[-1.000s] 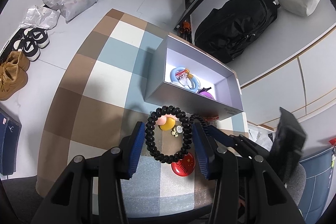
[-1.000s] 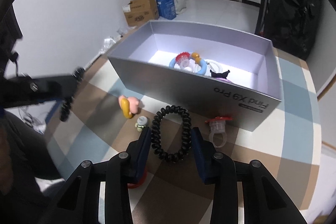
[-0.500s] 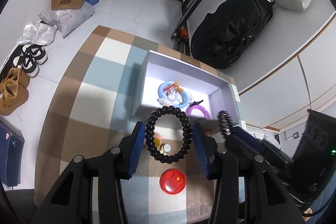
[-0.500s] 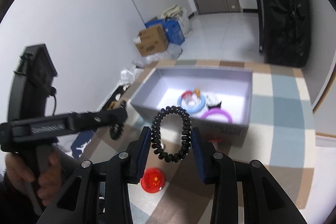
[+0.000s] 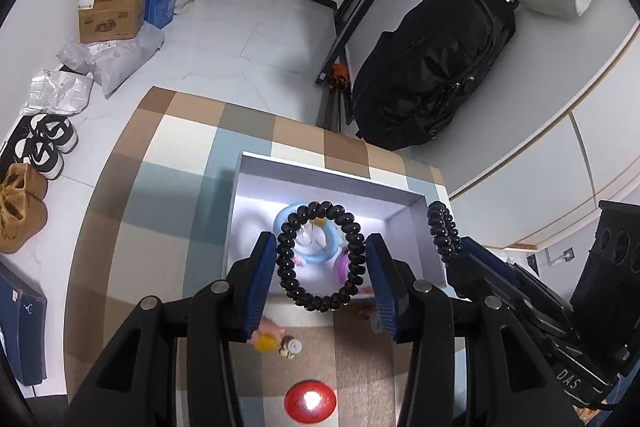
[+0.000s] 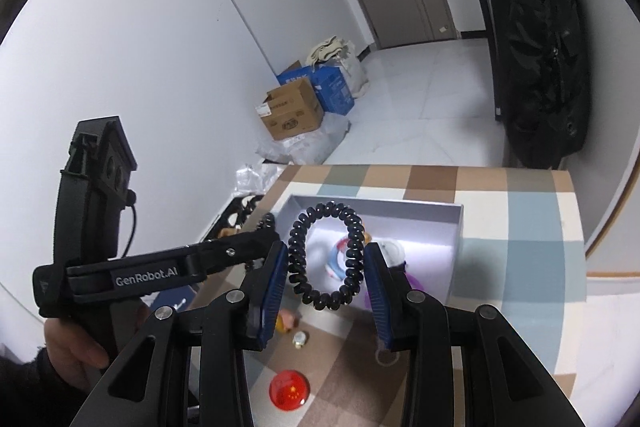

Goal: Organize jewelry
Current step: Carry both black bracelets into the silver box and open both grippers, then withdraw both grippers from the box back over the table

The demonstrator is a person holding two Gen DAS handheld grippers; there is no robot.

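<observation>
My left gripper [image 5: 322, 259] is shut on a black coil hair tie [image 5: 352, 231], held high above the open grey box [image 5: 280, 163]. My right gripper [image 6: 326, 267] is shut on a second black coil hair tie [image 6: 298, 247], also above the box [image 6: 454, 227]. The right gripper's tie shows in the left wrist view [image 5: 442, 231] over the box's right wall. The left gripper body [image 6: 160, 269] shows at the left of the right wrist view. Inside the box lie a blue ring [image 5: 324, 251] and a purple ring [image 5: 342, 265].
On the checked tablecloth [image 5: 168, 211] in front of the box lie a red round badge [image 5: 310, 401], a yellow and pink piece [image 5: 266, 339] and a small round charm [image 5: 294, 347]. A clear ring [image 6: 386, 357] lies near the box. Cardboard boxes [image 5: 112, 11], shoes and a black bag [image 5: 436, 67] sit on the floor.
Both grippers have risen with their hair ties and moved over the box. The table items and box now look smaller and further below.
</observation>
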